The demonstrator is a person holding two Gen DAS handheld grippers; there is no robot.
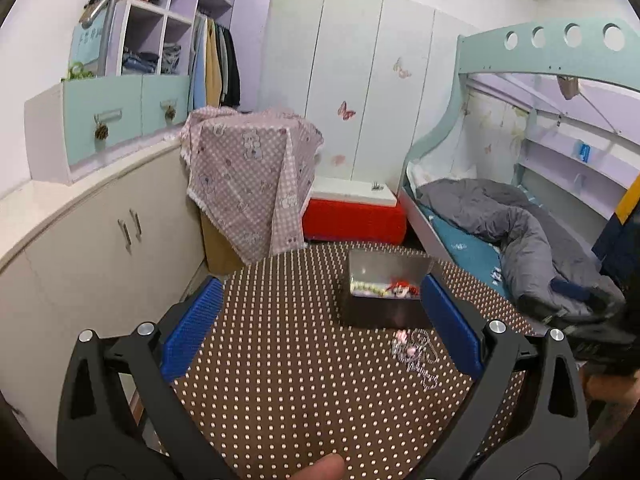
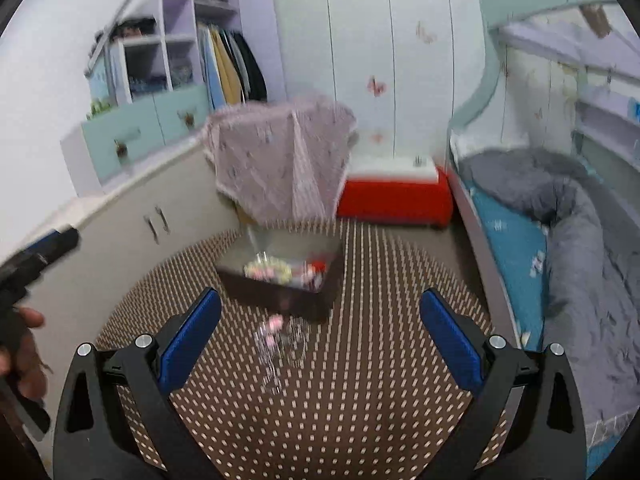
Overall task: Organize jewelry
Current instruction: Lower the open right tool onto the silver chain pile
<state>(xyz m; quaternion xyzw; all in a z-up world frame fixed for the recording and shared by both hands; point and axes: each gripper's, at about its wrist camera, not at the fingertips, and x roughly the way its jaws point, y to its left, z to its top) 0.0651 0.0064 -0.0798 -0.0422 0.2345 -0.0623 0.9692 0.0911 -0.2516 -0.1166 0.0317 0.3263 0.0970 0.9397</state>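
A dark open box (image 1: 386, 312) (image 2: 280, 292) stands on the brown dotted tablecloth (image 1: 288, 380) (image 2: 360, 380); inside lie a pale bead bracelet (image 1: 366, 289) (image 2: 267, 270) and red pieces (image 1: 402, 288) (image 2: 318, 268). In front of the box a silvery chain with pink beads (image 1: 416, 354) (image 2: 280, 344) lies loose on the cloth. My left gripper (image 1: 320, 320) is open, held above the cloth left of the chain, nothing between its blue pads. My right gripper (image 2: 320, 332) is open too, with the chain lying between and beyond its fingers. The right wrist view is blurred.
A cream cabinet (image 1: 100, 240) runs along the left. Behind the table stand a pink cloth-covered object (image 1: 252, 176) and a red and white box (image 1: 354, 212). A bunk bed with grey bedding (image 1: 520, 232) is at the right. A hand with the left gripper (image 2: 24, 280) shows at the left edge.
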